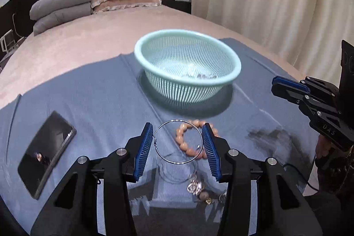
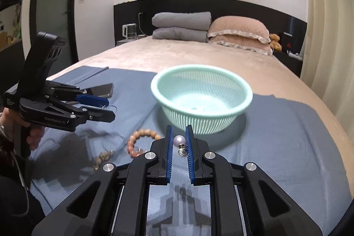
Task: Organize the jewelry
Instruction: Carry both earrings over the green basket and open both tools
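My left gripper (image 1: 178, 134) is shut on a large silver hoop earring (image 1: 159, 154), held above the blue cloth. Below it lie a peach bead bracelet (image 1: 183, 143) and a small heap of jewelry (image 1: 195, 187). My right gripper (image 2: 178, 133) is shut on a grey pearl earring (image 2: 179, 141) with a metal stud, just in front of the mint green basket (image 2: 243, 103). The basket also shows in the left wrist view (image 1: 232, 81), with small pieces inside. The left gripper (image 2: 106, 107) shows at the left of the right wrist view; the bracelet (image 2: 132, 141) lies below it.
A black phone (image 1: 44, 154) lies on the blue cloth (image 1: 99, 103) at the left. The cloth covers the near end of a pink bed (image 2: 199, 54) with grey and pink pillows. Curtains hang at the right.
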`<state>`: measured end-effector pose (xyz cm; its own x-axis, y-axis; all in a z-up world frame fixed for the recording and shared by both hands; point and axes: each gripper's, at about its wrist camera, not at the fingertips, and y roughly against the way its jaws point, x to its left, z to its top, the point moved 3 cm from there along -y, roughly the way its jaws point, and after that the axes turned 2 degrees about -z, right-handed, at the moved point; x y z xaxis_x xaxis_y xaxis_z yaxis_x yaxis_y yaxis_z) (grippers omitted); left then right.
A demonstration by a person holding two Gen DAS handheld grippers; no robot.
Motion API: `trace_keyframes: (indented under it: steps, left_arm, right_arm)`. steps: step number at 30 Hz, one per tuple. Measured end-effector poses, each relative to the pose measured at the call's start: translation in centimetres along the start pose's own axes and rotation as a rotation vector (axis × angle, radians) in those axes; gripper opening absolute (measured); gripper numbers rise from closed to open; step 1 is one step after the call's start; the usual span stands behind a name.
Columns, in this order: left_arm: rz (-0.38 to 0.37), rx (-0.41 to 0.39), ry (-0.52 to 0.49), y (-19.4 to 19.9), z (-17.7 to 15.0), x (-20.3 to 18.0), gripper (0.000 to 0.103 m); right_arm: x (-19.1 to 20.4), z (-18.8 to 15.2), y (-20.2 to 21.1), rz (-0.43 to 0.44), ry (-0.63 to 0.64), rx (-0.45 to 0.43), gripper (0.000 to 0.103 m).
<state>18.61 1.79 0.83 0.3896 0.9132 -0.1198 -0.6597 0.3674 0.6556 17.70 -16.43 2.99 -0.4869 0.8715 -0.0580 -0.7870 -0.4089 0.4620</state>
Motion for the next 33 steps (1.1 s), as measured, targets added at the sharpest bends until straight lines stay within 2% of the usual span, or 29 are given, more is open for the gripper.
trace_keyframes:
  steps: [6,10,17,25,26,28,29,30,33]
  left_arm:
    - [-0.013,-0.085,-0.072,0.2,5.3,-1.2,0.047]
    - [-0.023,-0.091,-0.048,-2.3,7.5,-1.5,0.047]
    - [-0.002,-0.034,-0.025,-5.8,6.4,-1.3,0.047]
    - [0.003,-0.023,-0.008,-6.3,6.4,-0.7,0.048]
    - [0.01,-0.021,-0.017,-6.3,6.4,-0.7,0.049]
    - [0.031,-0.026,-0.03,-6.4,6.5,-0.7,0.062]
    - [0.036,-0.033,-0.034,-6.2,6.4,-0.8,0.064]
    - [0.03,-0.038,-0.035,-6.1,6.5,-0.8,0.065]
    - [0.035,-0.036,-0.041,-5.8,6.3,-0.8,0.07]
  right_arm:
    - [-1.2,4.7,-0.3,-0.067,-0.004,-0.085,0.011]
    - [-2.2,5.4,-3.4,-0.051,-0.056,-0.072,0.011]
    - [-3.7,2.8,-7.9,-0.079,-0.122,0.017,0.011]
    - [-4.7,1.4,-8.6,-0.103,-0.168,0.05,0.013]
    - [-4.9,1.6,-8.6,-0.108,-0.168,0.05,0.017]
    - [-4.9,1.6,-8.5,-0.111,-0.167,0.046,0.032]
    - [-5.0,1.6,-8.3,-0.115,-0.168,0.037,0.044]
    - [-5.0,1.6,-8.0,-0.115,-0.17,0.024,0.048]
    - [-5.2,1.6,-7.5,-0.104,-0.176,0.019,0.048]
